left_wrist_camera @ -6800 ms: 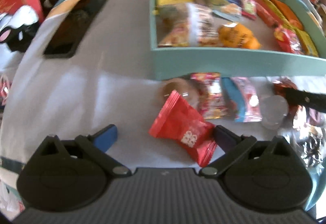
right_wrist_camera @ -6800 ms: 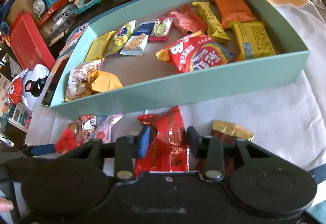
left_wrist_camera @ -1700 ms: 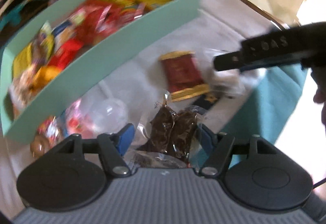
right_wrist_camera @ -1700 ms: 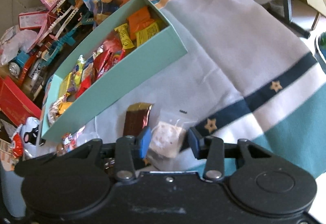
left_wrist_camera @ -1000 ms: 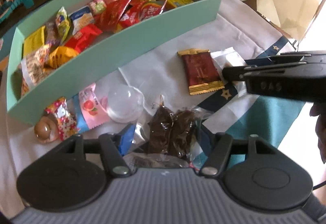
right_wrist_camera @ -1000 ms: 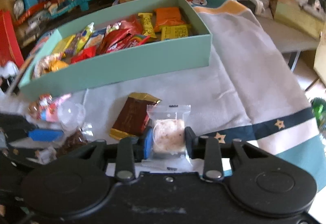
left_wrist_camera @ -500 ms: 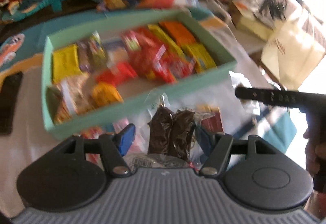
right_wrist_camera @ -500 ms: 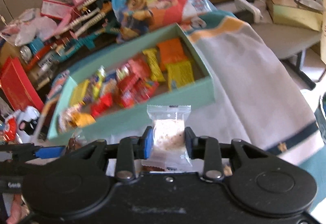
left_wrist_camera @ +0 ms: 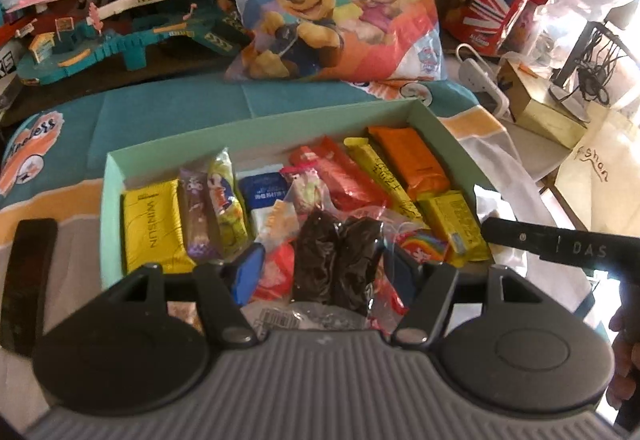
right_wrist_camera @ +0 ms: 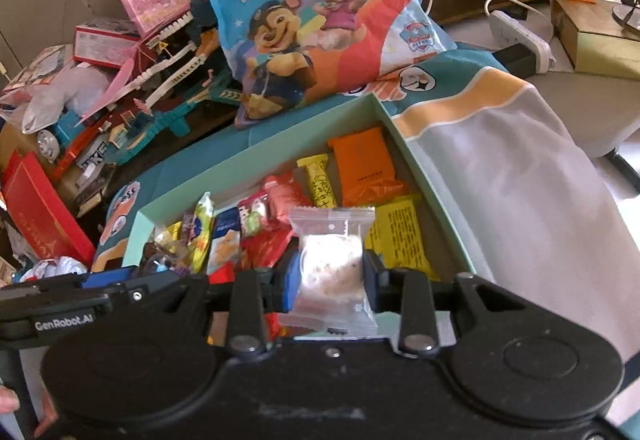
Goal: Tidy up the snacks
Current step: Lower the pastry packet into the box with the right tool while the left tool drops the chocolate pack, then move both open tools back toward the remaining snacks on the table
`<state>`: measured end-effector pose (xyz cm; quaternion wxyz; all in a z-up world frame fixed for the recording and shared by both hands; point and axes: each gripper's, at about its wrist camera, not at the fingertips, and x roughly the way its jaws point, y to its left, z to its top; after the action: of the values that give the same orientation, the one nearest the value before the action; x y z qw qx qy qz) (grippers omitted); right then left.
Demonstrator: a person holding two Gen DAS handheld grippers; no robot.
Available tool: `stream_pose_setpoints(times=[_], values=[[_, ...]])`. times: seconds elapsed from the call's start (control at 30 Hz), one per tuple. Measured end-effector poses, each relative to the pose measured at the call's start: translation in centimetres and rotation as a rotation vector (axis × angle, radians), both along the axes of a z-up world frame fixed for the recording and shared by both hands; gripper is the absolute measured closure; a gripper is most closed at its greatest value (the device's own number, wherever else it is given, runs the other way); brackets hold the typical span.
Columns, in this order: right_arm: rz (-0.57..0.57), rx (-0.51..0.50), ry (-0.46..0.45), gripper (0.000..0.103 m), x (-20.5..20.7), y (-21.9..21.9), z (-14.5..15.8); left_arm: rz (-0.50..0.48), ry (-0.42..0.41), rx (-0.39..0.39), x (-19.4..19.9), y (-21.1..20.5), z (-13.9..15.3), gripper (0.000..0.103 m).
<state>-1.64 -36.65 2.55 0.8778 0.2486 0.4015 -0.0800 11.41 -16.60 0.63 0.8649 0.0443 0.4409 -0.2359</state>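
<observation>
A mint-green box [left_wrist_camera: 256, 125] [right_wrist_camera: 256, 155] holds several wrapped snacks, among them a yellow pack [left_wrist_camera: 150, 224] and an orange pack [left_wrist_camera: 408, 155] [right_wrist_camera: 366, 163]. My left gripper [left_wrist_camera: 330, 266] is shut on a clear bag of dark brown snacks [left_wrist_camera: 338, 260] and holds it above the box's near side. My right gripper [right_wrist_camera: 330, 274] is shut on a clear packet with a whitish cake [right_wrist_camera: 332, 264], above the box's right half. The right gripper's arm [left_wrist_camera: 560, 244] shows at the right of the left wrist view, the left gripper [right_wrist_camera: 104, 282] at the left of the right wrist view.
A black phone [left_wrist_camera: 26, 280] lies left of the box on the grey cloth [right_wrist_camera: 508, 199]. A large cartoon gift bag [left_wrist_camera: 332, 3] [right_wrist_camera: 316, 11] and toy sets [left_wrist_camera: 120, 23] stand behind the box. A power strip [right_wrist_camera: 520, 31] and a tan box [left_wrist_camera: 540, 107] sit at the far right.
Both grippers have risen from the cloth with their snacks and moved forward over the box. The loose snacks on the cloth in front of the box have left the view.
</observation>
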Motion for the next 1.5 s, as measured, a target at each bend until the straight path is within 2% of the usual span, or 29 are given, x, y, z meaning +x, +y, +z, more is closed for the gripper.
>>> stream_pose_setpoints(times=[0.23,0.27,0.3,0.33,0.37,0.4,0.5,0.7,1.2,1.5], values=[[0.002,0.012,0.015,0.068,2.2,-0.6,-1.3,-0.006,0.029,0.025,1.5,-1.4,-2.2,0.035],[0.006,0.019,0.016,0.056,2.3,-0.6,-1.4,-0.009,0.028,0.038,1.5,-1.5,-2.4,0.033],[0.007,0.029,0.018,0.03,2.3,-0.6,-1.5,-0.012,0.026,0.049,1.4,-1.6,-2.6,0.023],[-0.002,0.031,0.015,0.009,2.4,-0.6,-1.6,-0.008,0.022,0.058,1.3,-1.6,-2.7,0.008],[-0.018,0.027,0.006,0.004,2.2,-0.6,-1.5,0.003,0.011,0.064,1.1,-1.5,-2.6,0.003],[-0.03,0.024,-0.009,0.003,1.9,-0.6,-1.3,0.016,-0.001,0.064,0.9,-1.3,-2.5,0.0],[-0.04,0.034,-0.017,0.0,1.5,-0.6,-1.0,0.031,0.012,0.055,0.6,-0.7,-2.2,0.0],[-0.046,0.021,-0.031,0.0,0.4,-0.1,0.1,0.056,0.019,0.039,-0.9,0.8,-1.3,0.0],[-0.038,0.011,-0.04,0.0,-4.1,1.2,2.2,0.045,-0.007,0.025,-5.9,2.8,0.8,0.0],[-0.027,0.008,-0.023,0.0,-5.8,1.8,2.1,0.081,0.009,0.029,-7.2,5.3,0.3,0.0]])
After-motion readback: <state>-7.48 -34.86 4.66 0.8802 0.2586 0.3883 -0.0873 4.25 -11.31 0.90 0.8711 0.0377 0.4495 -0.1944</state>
